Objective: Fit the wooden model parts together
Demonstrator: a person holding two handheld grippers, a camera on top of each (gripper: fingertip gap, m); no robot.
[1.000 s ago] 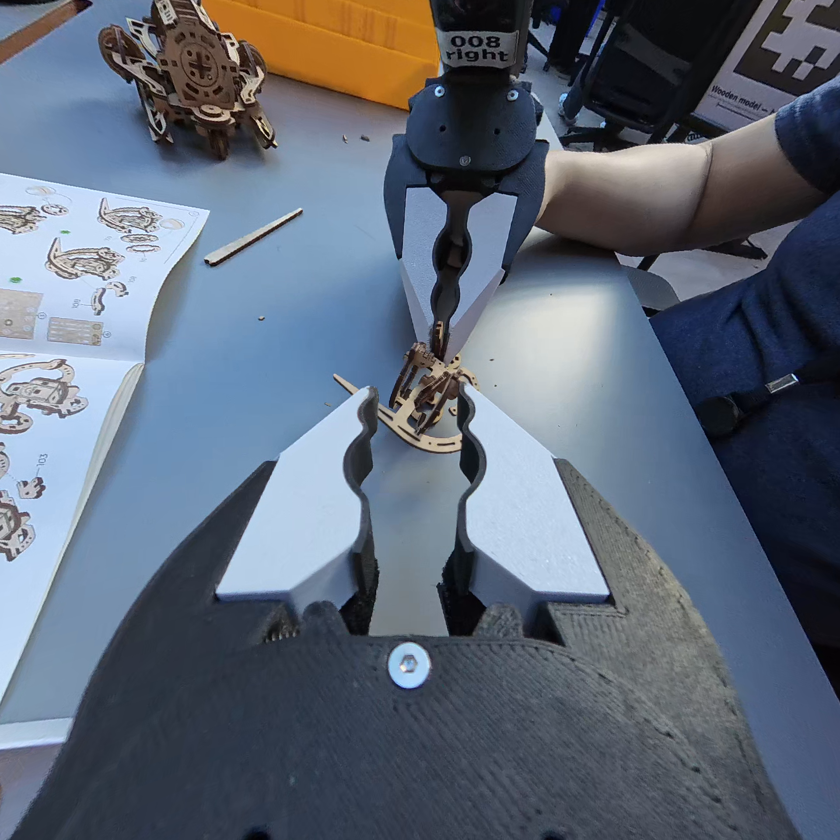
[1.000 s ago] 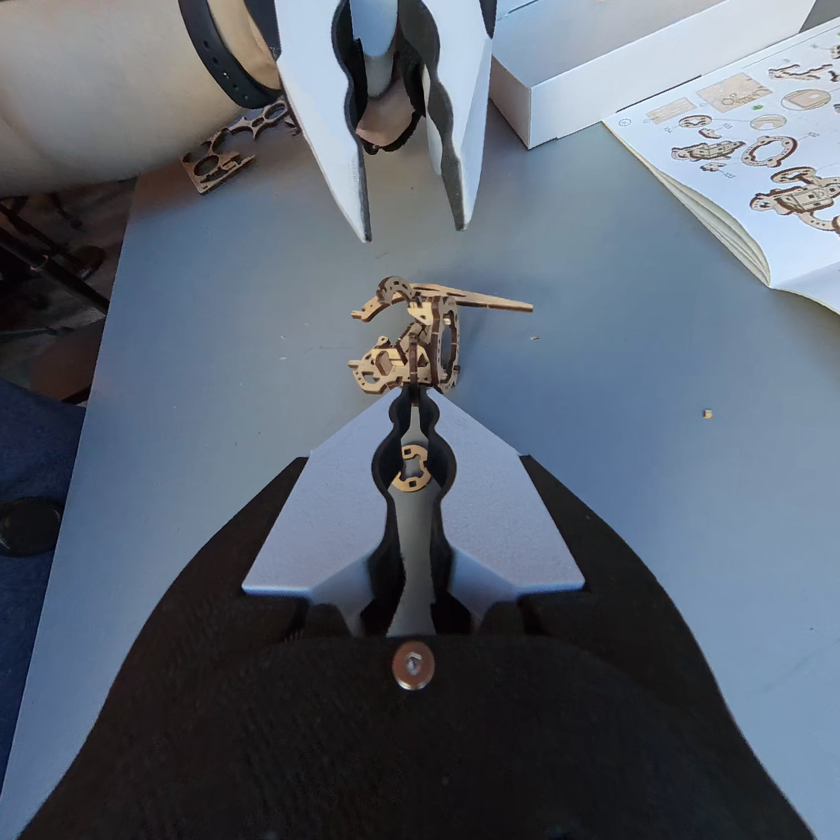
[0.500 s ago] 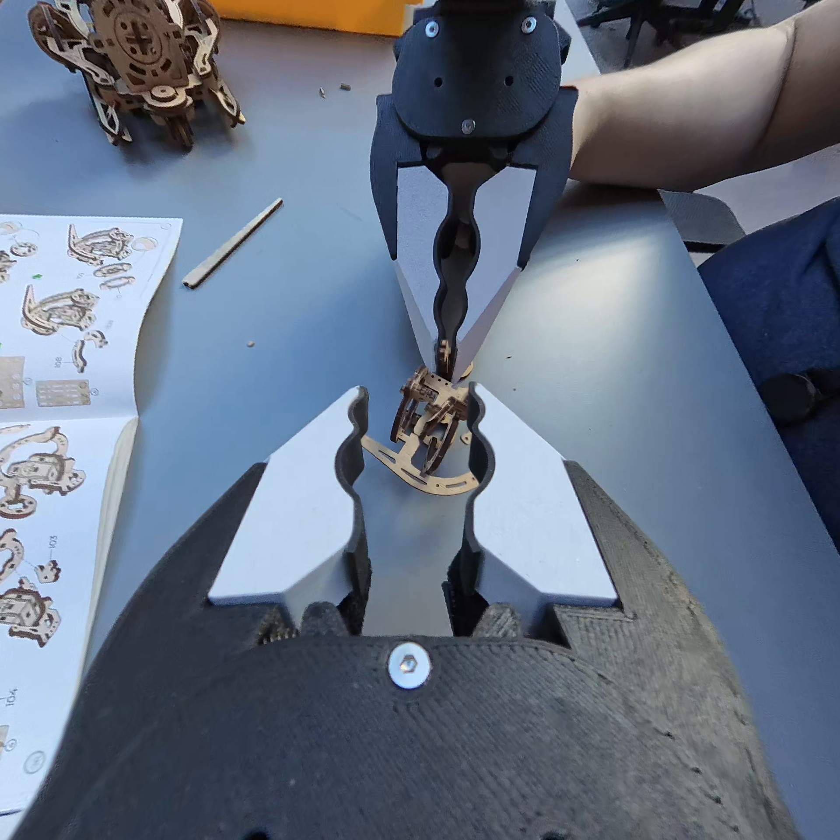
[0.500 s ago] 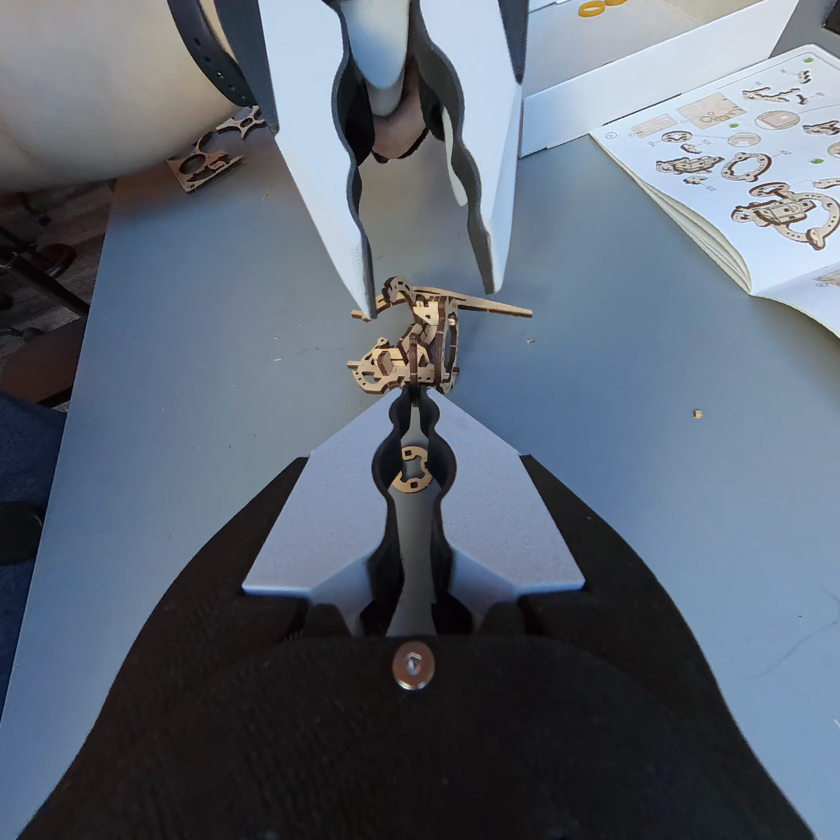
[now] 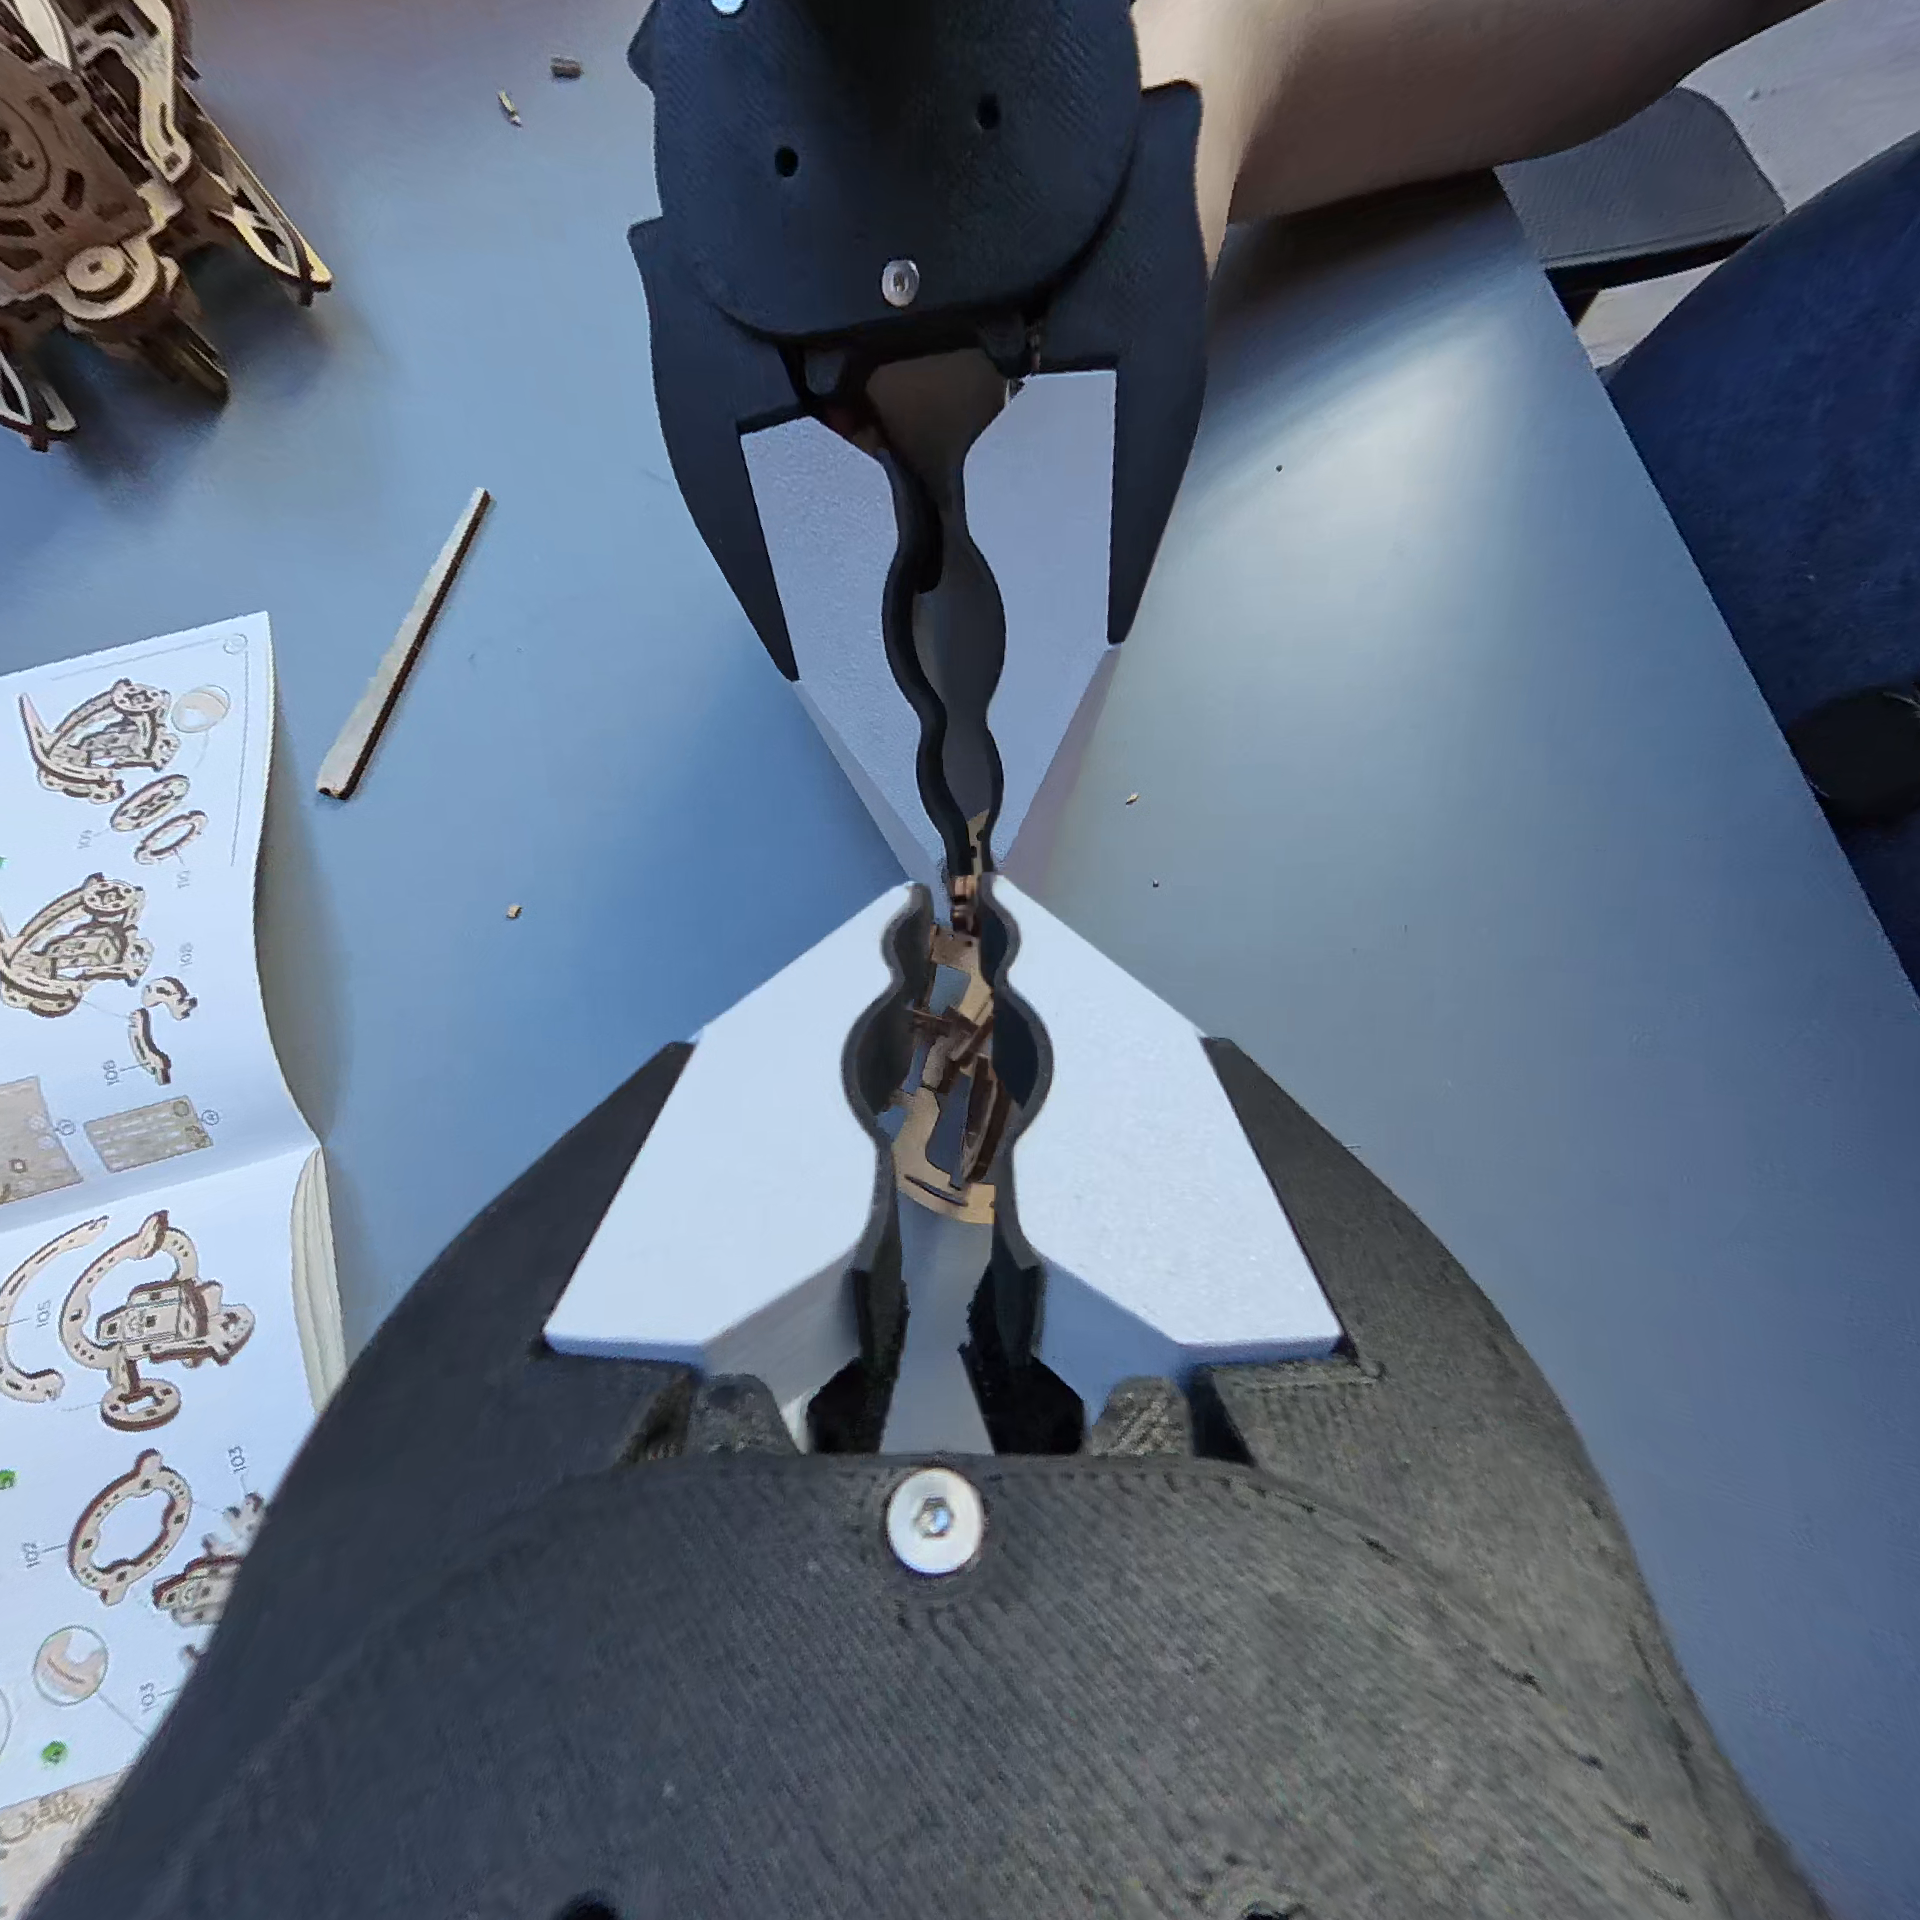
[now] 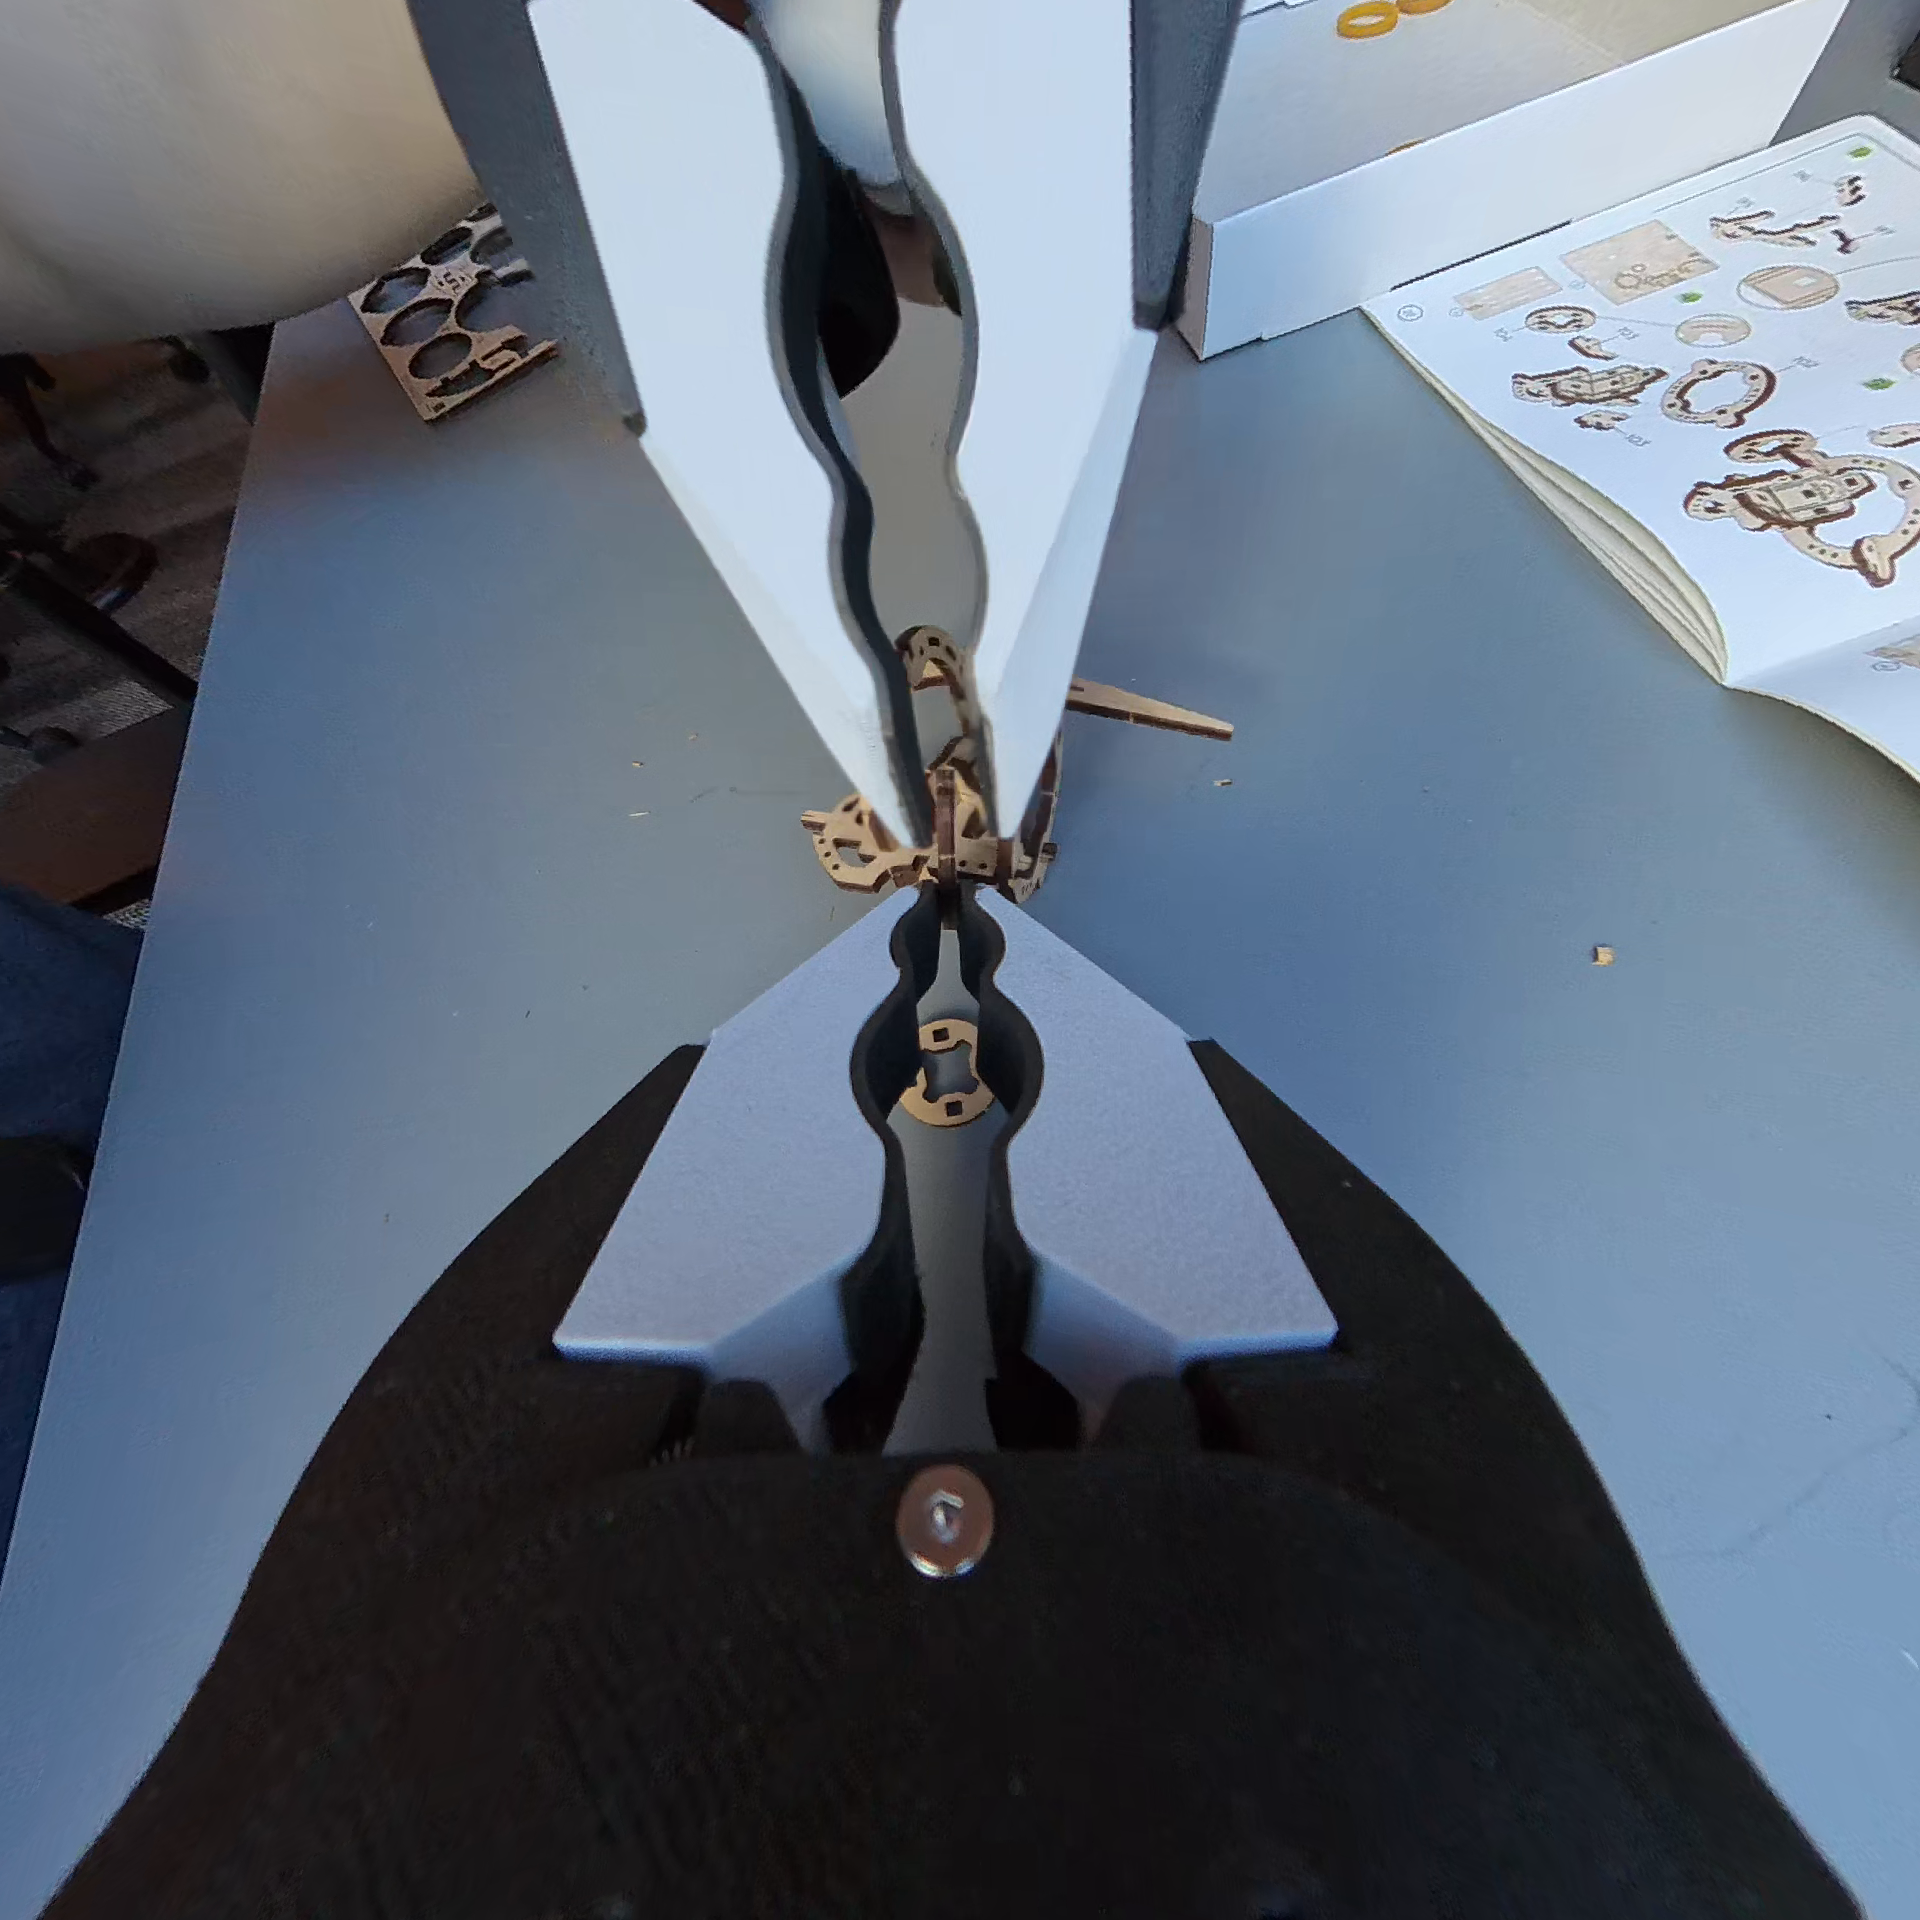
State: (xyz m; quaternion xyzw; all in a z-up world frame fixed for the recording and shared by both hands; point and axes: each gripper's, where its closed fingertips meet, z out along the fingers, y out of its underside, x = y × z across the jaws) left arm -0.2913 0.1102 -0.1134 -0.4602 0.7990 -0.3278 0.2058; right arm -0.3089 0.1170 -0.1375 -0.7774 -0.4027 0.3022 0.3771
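Note:
A small wooden sub-assembly (image 5: 951, 1101) with a curved rocker stands on the grey table (image 5: 1351, 831). My left gripper (image 5: 954, 896) is shut on it, and its fingers cover most of it. In the right wrist view the left gripper (image 6: 951, 831) comes down from the top, with the sub-assembly (image 6: 862, 842) showing beside its tips. My right gripper (image 6: 943, 906) is shut on a small wooden disc (image 6: 943, 1086) with a cross-shaped cut-out. It faces the left gripper tip to tip, with the disc's front edge against the sub-assembly. The right gripper (image 5: 964, 864) also shows in the left wrist view.
An open instruction booklet (image 5: 125, 1039) lies to the left gripper's left and shows in the right wrist view (image 6: 1714, 436). A finished wooden model (image 5: 94, 208) and a wooden stick (image 5: 405, 644) lie beyond it. A white box (image 6: 1455, 156) and a punched-out wooden sheet (image 6: 457, 322) lie behind. About 15 cm separates my left fingertips from the wooden stick (image 5: 405, 644).
My left gripper has moved forward over the sub-assembly and closed on it. The two grippers now meet tip to tip. The right gripper still holds the disc.

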